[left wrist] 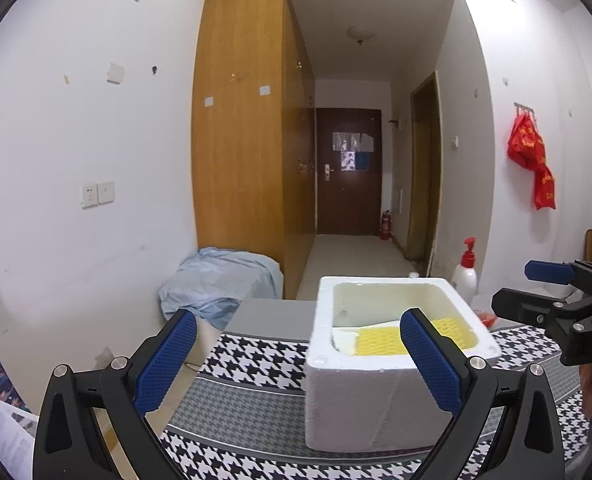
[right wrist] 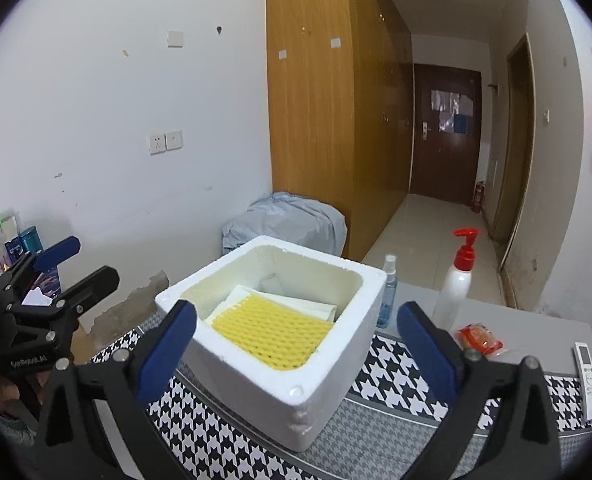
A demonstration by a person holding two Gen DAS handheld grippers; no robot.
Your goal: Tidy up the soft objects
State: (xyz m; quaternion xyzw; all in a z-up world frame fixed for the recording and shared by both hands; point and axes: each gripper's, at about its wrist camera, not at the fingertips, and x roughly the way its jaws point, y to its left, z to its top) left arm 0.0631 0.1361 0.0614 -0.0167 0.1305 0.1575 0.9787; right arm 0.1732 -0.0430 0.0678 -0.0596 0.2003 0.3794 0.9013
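Yellow foam mesh sheet (right wrist: pixel 271 340) lies inside the polystyrene box (right wrist: pixel 328 364) on the tabletop (right wrist: pixel 396 420); right tool (right wrist: pixel 296 350) and left tool (left wrist: pixel 296 360) both spread, empty—withdraw clear of the rim.

The tabletop (right wrist: pixel 536 320) was grey, with a black-and-white houndstooth cloth (right wrist: pixel 396 376) spread over most of it. A white foam box (right wrist: pixel 316 364) stood on the cloth straight ahead of the right claw (right wrist: pixel 296 344), between its wide-spread fingers. Beyond the box, a small blue spray bottle (right wrist: pixel 388 296) stood upright on the bare grey part. To the right of that claw's right finger stood a white pump bottle (right wrist: pixel 456 284) with a red top, a red packet (right wrist: pixel 480 340) just beside it, and a white remote control (right wrist: pixel 588 368) farther right.
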